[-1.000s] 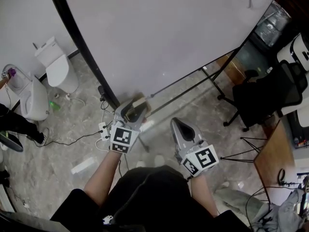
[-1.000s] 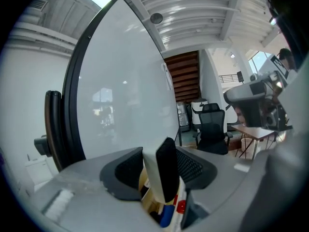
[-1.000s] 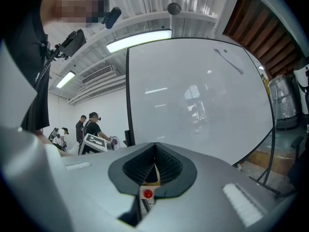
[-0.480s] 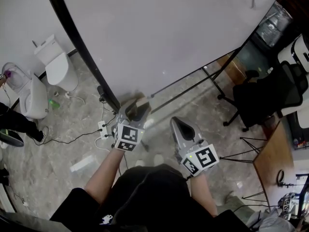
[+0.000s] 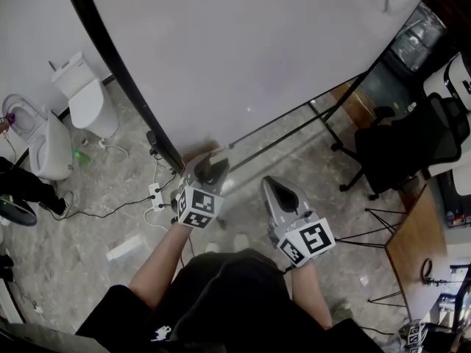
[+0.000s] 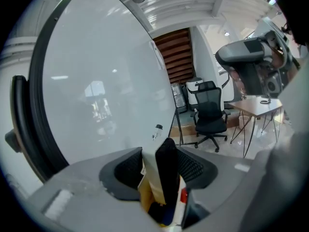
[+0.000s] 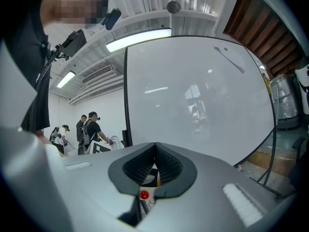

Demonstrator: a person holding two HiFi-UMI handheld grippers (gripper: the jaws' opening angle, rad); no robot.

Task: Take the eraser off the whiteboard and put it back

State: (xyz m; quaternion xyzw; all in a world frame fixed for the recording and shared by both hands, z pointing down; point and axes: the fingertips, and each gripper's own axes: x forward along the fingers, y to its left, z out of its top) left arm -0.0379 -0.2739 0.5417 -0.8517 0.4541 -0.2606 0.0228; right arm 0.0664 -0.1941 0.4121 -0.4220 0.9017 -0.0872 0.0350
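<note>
left tool (image 5: 209,168): jaws easing open, eraser (image 6: 166,175) between them, at whiteboard (image 5: 243,57) lower edge | right tool (image 5: 277,191): closed, empty

The whiteboard (image 6: 106,76) closes the way just ahead of the left gripper (image 5: 210,166), its jaws opening around the eraser (image 6: 166,173). The board's black frame (image 6: 36,86) stands at left; at right is open room until the office chair (image 6: 211,117).
</note>
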